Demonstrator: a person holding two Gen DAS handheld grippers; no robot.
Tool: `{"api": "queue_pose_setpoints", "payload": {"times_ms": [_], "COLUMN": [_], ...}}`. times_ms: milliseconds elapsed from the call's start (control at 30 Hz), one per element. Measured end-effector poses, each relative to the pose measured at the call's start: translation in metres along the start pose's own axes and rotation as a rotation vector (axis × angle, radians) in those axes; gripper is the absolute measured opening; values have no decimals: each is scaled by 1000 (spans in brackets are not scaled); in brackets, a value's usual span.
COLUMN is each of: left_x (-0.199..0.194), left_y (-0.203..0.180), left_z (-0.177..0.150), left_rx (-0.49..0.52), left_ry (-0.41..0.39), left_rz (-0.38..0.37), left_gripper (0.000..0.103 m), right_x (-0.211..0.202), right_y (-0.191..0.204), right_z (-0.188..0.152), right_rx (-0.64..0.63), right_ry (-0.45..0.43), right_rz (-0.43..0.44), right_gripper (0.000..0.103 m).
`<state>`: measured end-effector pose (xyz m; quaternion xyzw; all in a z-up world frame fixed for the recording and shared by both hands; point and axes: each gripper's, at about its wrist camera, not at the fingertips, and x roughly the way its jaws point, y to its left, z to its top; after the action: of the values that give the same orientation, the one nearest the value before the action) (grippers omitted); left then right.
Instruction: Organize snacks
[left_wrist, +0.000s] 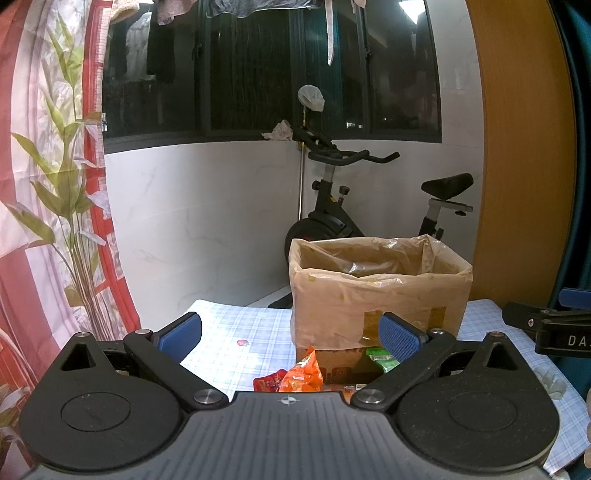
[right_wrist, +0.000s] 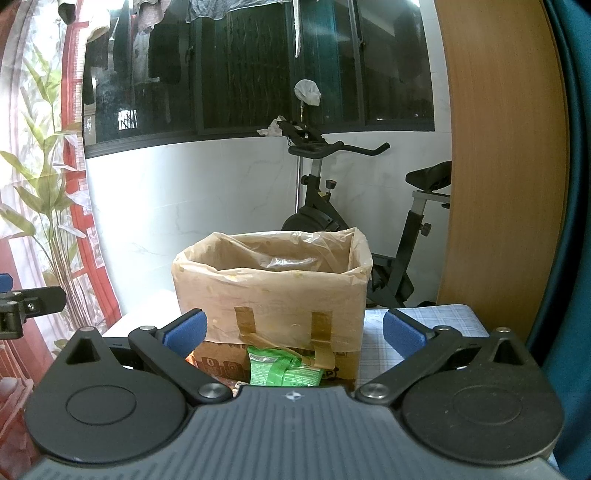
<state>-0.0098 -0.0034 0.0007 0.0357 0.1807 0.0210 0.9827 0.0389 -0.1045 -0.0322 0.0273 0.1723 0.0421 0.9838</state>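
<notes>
Both tongs released — left tongs (left_wrist: 290, 334), right tongs (right_wrist: 293, 330), lined box (right_wrist: 271, 291) ahead, green packet (right_wrist: 282, 371) before it

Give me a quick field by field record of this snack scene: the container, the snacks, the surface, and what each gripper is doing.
container: cardboard box lined with a plastic bag, open top
snacks: green packet, orange packet, red packet, all on the table in front of the box
surface: table with checked cloth
left gripper: open, holding nothing
right gripper: open, holding nothing
background: exercise bike
</notes>
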Motion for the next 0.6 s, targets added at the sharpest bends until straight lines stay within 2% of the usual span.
{"api": "queue_pose_setpoints", "payload": {"times_ms": [600], "left_x": [0], "left_y": [0], "left_z": [0], "left_rx": [-2], "left_ry": [1], "left_rz": [1], "left_gripper": [103], "right_x": [0], "right_y": [0], "right_z": [-1], "right_rx": [-2], "right_ry": [1], "right_rz": [0], "right_gripper": [103]}}
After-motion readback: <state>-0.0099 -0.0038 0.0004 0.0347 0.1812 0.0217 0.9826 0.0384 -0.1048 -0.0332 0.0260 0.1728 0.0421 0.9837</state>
